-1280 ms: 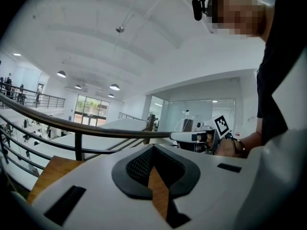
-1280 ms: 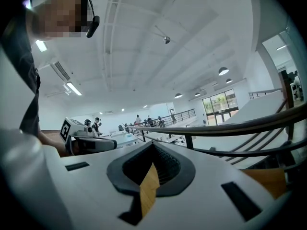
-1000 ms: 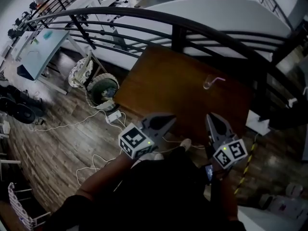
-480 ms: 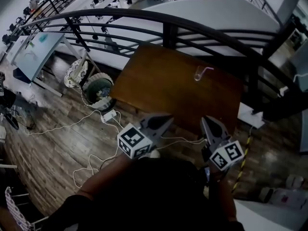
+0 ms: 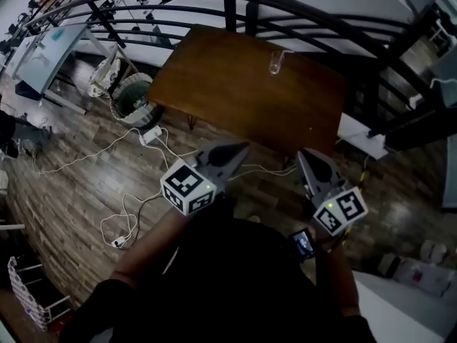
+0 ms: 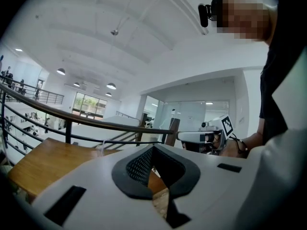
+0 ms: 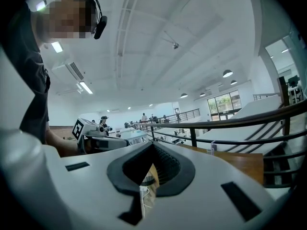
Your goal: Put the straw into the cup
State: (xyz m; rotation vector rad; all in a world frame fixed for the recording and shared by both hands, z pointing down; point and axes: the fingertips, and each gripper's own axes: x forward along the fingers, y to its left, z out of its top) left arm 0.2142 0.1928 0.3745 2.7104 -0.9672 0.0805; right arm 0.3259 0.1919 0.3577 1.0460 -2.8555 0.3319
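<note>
A: Where is the cup (image 5: 274,63) standing?

B: It's standing near the far edge of the brown table (image 5: 235,98), just before the dark railing (image 5: 307,11), with the straw (image 5: 280,51) poking out of its top.

A: And what are the grippers doing?

B: Both are hovering over the wooden floor (image 5: 86,184) on the near side of the table, well apart from the cup. The left gripper (image 5: 239,149) is keeping its jaws pressed together on nothing, and the right gripper (image 5: 304,156) is doing the same.
</note>
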